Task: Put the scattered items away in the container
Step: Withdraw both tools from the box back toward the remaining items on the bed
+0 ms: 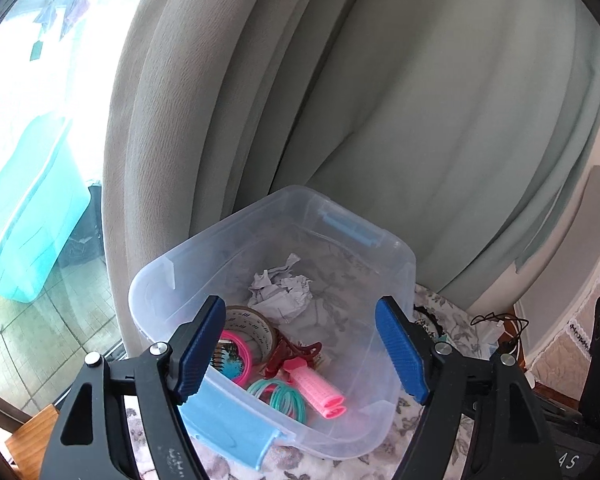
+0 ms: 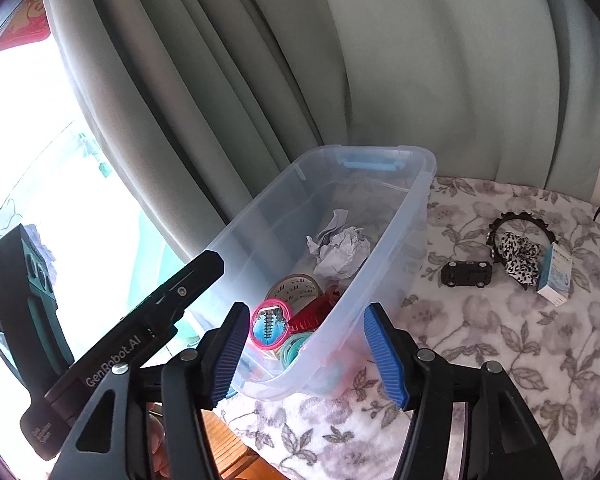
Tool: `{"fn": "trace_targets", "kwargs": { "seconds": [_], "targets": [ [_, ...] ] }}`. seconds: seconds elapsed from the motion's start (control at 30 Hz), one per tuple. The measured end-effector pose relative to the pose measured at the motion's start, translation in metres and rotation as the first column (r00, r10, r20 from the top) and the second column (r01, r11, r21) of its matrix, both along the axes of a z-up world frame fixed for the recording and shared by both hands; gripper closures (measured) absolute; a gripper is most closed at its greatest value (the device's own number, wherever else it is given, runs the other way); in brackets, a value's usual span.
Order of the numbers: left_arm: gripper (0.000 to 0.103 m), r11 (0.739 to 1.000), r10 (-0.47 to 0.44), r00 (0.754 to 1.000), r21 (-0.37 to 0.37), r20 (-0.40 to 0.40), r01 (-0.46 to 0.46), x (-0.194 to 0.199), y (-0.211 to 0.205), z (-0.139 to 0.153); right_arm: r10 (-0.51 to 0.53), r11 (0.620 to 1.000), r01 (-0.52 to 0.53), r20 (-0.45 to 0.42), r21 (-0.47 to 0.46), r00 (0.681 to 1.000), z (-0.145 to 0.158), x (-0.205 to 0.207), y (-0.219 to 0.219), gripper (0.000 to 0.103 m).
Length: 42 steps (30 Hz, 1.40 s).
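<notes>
the clear container (image 2: 384,216) fills the middle of the right wrist view, sitting on the flowered cloth (image 2: 500,340) in front of the curtain (image 2: 380,60). part of the tidying looks done: inside lie a crumpled paper (image 2: 342,250), a tape roll (image 2: 294,288), a red hair clip (image 2: 312,316), a pink-rimmed mirror (image 2: 269,325), teal rings (image 1: 282,396) and a pink roller (image 1: 320,390). still out on the cloth, at the right of the frame, are a black headband with a spotted scarf (image 2: 518,258), a small box (image 2: 556,278) and a black toy car (image 2: 466,273). the left gripper (image 1: 300,352) and right gripper (image 2: 304,352) both hang with jaws apart, holding nothing.
</notes>
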<state>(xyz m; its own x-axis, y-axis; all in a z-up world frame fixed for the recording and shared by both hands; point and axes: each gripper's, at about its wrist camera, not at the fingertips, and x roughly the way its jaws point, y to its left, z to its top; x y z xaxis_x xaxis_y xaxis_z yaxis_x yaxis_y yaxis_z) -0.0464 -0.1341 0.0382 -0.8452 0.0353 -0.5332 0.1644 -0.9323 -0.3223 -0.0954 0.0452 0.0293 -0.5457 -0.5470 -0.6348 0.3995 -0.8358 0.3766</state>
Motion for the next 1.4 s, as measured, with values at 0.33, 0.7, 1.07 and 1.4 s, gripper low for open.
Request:
{"fn": "trace_targets", "kwargs": {
  "seconds": [0.33,0.7,1.07,1.4],
  "targets": [
    [0.024,0.990,-0.111,0.992,-0.094,-0.066,0.105,0.030,0.058,0.037,-0.124,0.988,0.117,-0.068,-0.101,0.990,0.032,0.036,0.065,0.037],
    [0.024,0.967,-0.212,0.975,-0.158,-0.068,0.199,0.042,0.107,0.051,-0.232,0.970,0.222,-0.110,-0.094,0.966,0.043,0.066,0.111,0.036],
    [0.024,0.950,-0.255,0.967,-0.193,-0.024,0.246,0.036,0.133,0.042,-0.299,0.953,0.293,-0.089,-0.078,0.950,0.036,0.068,0.139,0.036],
    [0.024,0.934,-0.283,0.957,-0.210,0.061,0.289,0.017,0.157,0.015,-0.360,0.930,0.358,-0.006,-0.081,0.933,0.005,0.057,0.171,0.036]
  ]
}}
